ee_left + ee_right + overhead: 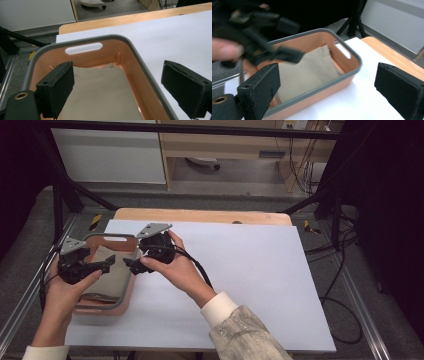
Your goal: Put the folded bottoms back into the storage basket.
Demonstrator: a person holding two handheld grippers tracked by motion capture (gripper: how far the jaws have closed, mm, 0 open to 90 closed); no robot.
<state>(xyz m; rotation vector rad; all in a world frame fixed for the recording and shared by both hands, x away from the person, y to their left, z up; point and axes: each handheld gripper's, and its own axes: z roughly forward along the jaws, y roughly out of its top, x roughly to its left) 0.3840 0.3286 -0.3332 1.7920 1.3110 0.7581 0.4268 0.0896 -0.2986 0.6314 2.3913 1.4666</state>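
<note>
In the high view, an orange basket [129, 290] with a grey rim is seen at the left edge of the white sheet [240, 270], a folded beige cloth [106, 270] lying inside it. The left gripper [106, 262] and the right gripper [131, 265] are both held over the basket, jaws apart and empty, tips facing each other; the step in hand is judged to be the reach for the cloth. Wide bare room is left on the sheet to the right, while the table's left edge lies just beside the basket. In the left gripper view, the jaws are spread wide with nothing between them, one over the cloth [100, 95] and the other outside the rim [140, 62]; the next move would call for shifting inward so that the wall is not straddled. In the right gripper view, the jaws are likewise wide open and empty, the basket [332, 80] lies below with the cloth [309, 72] within, and the left gripper [294, 57] is seen blurred above it; care would be needed against a collision.
</note>
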